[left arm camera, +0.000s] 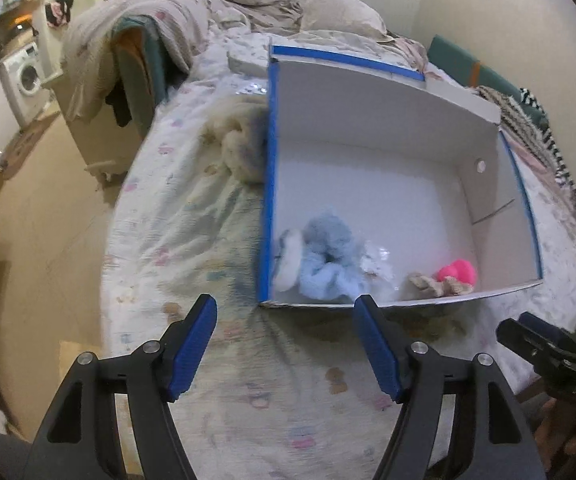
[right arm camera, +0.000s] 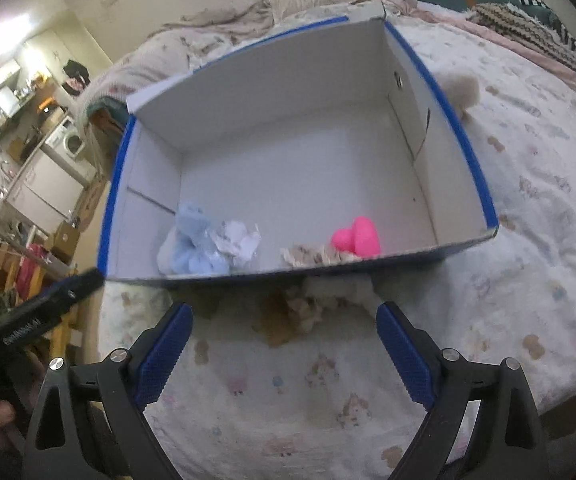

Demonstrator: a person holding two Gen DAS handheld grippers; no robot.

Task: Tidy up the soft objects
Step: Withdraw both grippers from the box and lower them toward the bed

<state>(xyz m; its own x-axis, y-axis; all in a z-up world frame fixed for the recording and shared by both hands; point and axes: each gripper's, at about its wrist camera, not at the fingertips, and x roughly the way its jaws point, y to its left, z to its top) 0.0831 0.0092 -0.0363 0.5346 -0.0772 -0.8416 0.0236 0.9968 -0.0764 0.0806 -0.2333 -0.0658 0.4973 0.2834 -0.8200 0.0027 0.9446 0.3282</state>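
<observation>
Left gripper (left arm camera: 286, 344) gapes empty; box (right arm camera: 467, 168) holds blue scrunchie (right arm camera: 194, 240), pink toy (right arm camera: 357, 236); right gripper (right arm camera: 284, 352) spread wide, empty. Between placements, likely; next, reach the cream fluff (left arm camera: 240, 140) left of the box.

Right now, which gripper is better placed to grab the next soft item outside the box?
Probably right. The right gripper is open and empty, with a cream fluffy piece just ahead of its fingertips, before the box. The left gripper faces bare bedsheet.
</observation>
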